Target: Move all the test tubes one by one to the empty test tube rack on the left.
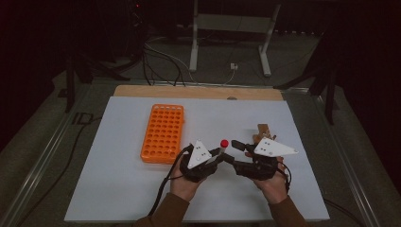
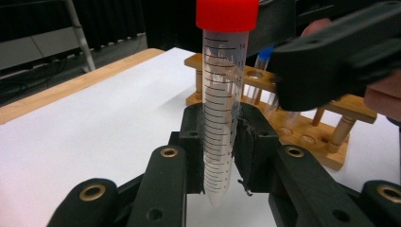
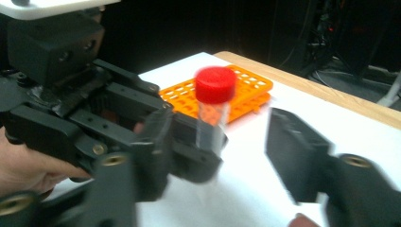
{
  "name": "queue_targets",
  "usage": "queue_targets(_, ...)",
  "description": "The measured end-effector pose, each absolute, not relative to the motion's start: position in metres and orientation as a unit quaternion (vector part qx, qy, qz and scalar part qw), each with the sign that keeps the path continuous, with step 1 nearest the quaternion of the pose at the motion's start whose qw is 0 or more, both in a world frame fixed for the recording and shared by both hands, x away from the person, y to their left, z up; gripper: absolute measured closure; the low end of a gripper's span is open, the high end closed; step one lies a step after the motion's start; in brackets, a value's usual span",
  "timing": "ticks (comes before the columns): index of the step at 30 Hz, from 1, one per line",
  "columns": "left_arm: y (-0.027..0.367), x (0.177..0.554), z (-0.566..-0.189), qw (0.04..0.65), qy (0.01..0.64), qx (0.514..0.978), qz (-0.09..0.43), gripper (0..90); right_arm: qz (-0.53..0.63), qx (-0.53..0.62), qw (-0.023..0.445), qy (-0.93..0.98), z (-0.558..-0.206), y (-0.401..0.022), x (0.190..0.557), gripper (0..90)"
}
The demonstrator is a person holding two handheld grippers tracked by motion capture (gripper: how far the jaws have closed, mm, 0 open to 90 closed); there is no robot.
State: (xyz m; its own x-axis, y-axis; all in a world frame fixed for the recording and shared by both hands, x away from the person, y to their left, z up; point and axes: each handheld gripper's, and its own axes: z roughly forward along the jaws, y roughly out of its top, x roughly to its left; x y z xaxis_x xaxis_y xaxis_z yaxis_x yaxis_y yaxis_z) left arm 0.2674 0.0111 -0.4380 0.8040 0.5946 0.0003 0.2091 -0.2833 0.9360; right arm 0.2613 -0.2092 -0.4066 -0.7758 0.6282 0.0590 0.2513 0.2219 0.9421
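Two claws: left claw [image 2: 222,142] clamps the red-capped tube [image 2: 222,109]; right claw [image 3: 227,156] stands apart.

A laboratory-style recording room, dim and dark-walled, with one lit table [image 1: 142,198] covered by a white sheet over a pale wooden top. Lab ware sits on it: an orange plastic tube rack [image 1: 163,132] full of round holes toward the far left, a wooden test-tube stand [image 2: 307,123] toward the right, and a clear graduated tube with a red screw cap [image 2: 222,94] held upright near the middle. Beyond the far edge, a grey floor carries loose black and white cables [image 1: 161,61] and the white metal legs of a stand [image 1: 229,33], with black tripod legs [image 1: 80,71] at either side.
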Motion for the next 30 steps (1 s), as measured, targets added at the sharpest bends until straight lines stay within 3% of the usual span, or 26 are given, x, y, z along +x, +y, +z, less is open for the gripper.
queue_targets(10,0.024,0.271,-0.438,0.539,0.271,0.775,0.192,75.1,0.547,0.323,0.197,0.746,-0.411,-0.237,0.260,15.6)
queue_targets(17,0.040,0.275,-0.440,0.542,0.280,0.766,0.203,75.0,0.543,0.344,0.217,0.734,-0.413,-0.257,0.259,9.6)
queue_targets(20,0.050,0.277,-0.442,0.543,0.287,0.761,0.208,74.9,0.537,0.360,0.232,0.727,-0.413,-0.269,0.258,3.2)
queue_targets(30,0.072,0.283,-0.444,0.538,0.307,0.751,0.227,74.8,0.535,0.392,0.251,0.705,-0.414,-0.292,0.257,0.5)
